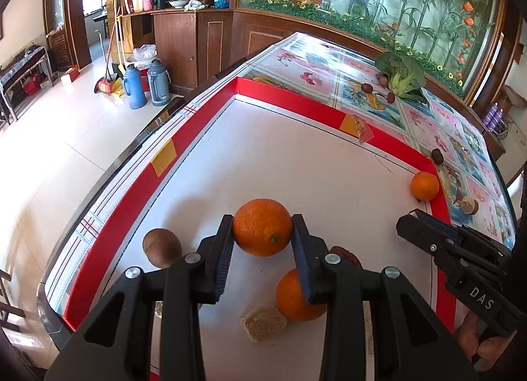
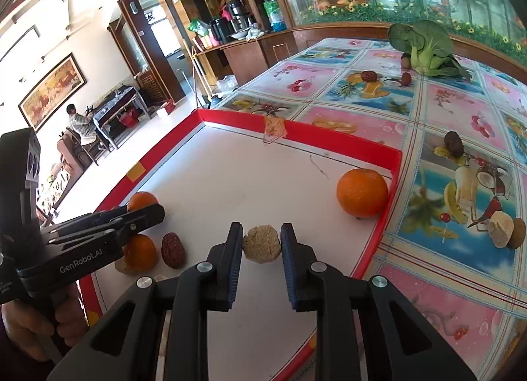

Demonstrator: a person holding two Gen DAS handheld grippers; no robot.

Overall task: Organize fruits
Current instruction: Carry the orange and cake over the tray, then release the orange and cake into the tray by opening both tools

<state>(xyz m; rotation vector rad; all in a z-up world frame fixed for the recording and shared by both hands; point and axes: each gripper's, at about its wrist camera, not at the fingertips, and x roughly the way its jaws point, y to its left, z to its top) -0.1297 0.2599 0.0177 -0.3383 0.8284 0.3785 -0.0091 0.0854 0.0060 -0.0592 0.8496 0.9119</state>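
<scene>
My left gripper [image 1: 262, 219] is shut on a large orange [image 1: 262, 239], held just over the white tray with a red rim [image 1: 286, 95]. In the right wrist view, the right gripper [image 2: 262, 232] is shut on a beige crumbly lump [image 2: 262, 247] above the same tray [image 2: 230, 170]. On the tray lie a second orange [image 1: 291, 298], another beige lump [image 1: 263, 322], a brown round fruit [image 1: 161, 247] and a dark red date [image 2: 173, 250]. A third orange [image 1: 424, 186] rests in the tray's far right corner. The right gripper [image 1: 410, 220] shows side-on at the right edge.
On the patterned tablecloth [image 2: 444, 111] beyond the tray lie a green bok choy [image 2: 425, 48], a few dates [image 2: 369, 76], a dark brown fruit [image 2: 454, 144] and a beige piece beside a brown one [image 2: 500, 232]. A wooden cabinet stands behind. A person sits far left.
</scene>
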